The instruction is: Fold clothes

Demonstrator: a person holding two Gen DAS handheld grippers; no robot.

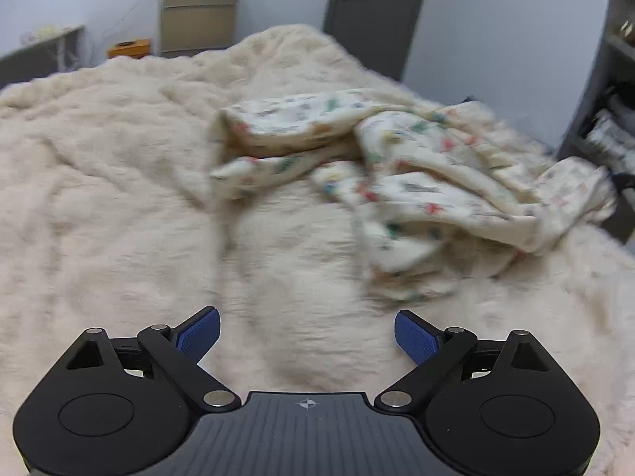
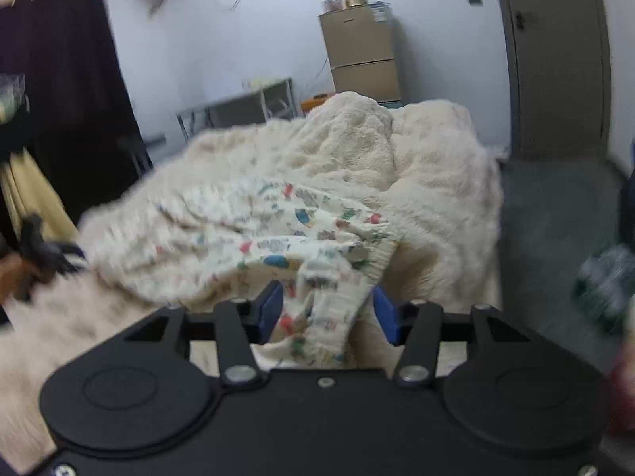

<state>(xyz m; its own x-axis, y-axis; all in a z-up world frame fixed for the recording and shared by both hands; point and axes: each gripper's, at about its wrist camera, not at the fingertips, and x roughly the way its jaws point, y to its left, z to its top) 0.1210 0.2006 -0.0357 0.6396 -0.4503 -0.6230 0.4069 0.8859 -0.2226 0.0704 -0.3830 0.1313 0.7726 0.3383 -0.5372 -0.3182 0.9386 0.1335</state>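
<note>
Your right tongs pinch the garment hem; left tongs wide open, empty, garment ahead-right of them.

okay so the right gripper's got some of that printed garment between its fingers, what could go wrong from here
The right gripper has only a bunched ribbed edge of the printed garment between its pads, so it may slip out when lifted. The garment lies crumpled on the fluffy blanket, so folds could drag. The left gripper is open and holds nothing.
</note>
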